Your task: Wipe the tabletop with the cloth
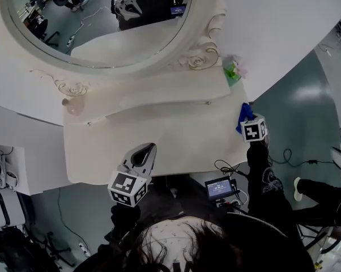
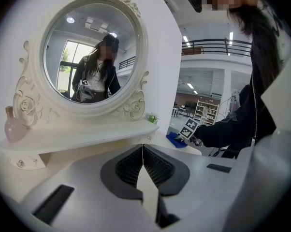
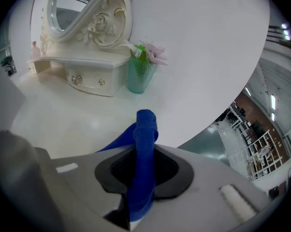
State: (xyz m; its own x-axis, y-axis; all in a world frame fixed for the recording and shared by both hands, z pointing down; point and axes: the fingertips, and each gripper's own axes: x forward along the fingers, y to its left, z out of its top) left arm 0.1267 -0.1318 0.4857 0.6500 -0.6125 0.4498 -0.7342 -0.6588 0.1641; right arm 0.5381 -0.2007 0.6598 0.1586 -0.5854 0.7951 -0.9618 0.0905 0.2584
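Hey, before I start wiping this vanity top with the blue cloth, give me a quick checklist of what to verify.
1. Cloth gripped: ok. The right claw is shut on the blue cloth.
2. Left claw out of the way: ok. It is shut and empty, near the front edge of the tabletop.
3. Cloth touching the tabletop: cannot tell.
4. Wiping path free: not ok. The green vase stands on the tabletop at the right end, close to the cloth.
5. Pink bottle safe: ok. It sits up on the shelf, off the tabletop.
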